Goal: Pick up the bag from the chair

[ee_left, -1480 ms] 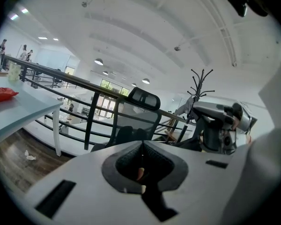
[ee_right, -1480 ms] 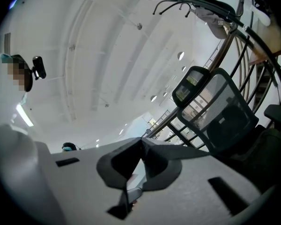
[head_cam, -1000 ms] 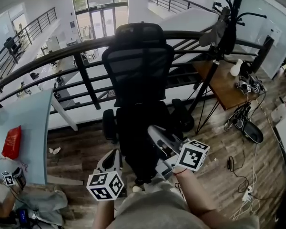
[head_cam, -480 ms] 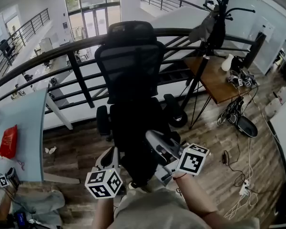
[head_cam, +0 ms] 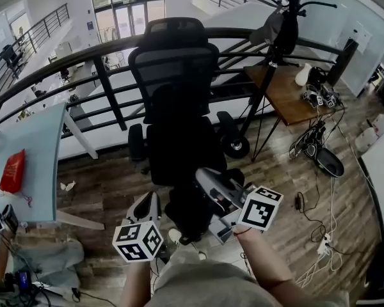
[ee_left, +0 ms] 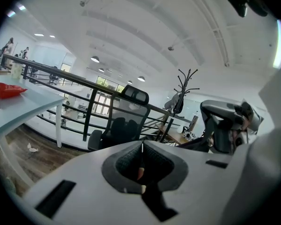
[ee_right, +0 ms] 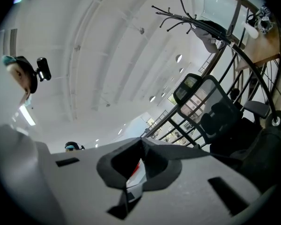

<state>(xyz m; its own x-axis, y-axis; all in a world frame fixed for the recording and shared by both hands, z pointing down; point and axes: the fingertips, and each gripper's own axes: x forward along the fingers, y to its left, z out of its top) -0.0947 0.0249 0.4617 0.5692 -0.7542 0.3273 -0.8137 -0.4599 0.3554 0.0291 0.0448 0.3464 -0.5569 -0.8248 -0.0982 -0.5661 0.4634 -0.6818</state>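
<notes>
Wood-plank floor [head_cam: 109, 197], mezzanine edge with black railing [head_cam: 70, 66]. Pale blue desk [head_cam: 41, 152] at left, red packet [head_cam: 13, 171] on it. Wooden desk [head_cam: 285, 98] and coat stand [head_cam: 278, 37] at right. Black bag [head_cam: 179, 149] on seat of black chair [head_cam: 176, 69]. Left gripper [head_cam: 151, 198] and right gripper [head_cam: 203, 176]: jaws closed, nothing between.

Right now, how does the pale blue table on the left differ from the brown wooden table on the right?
Top: the pale blue table has a plain light surface; the brown wooden table is warm brown wood.
Load: the blue one carries a red flat packet; the wooden one holds a white vase-like object and dark gear.
Shared: both stand beside the black metal railing.
</notes>
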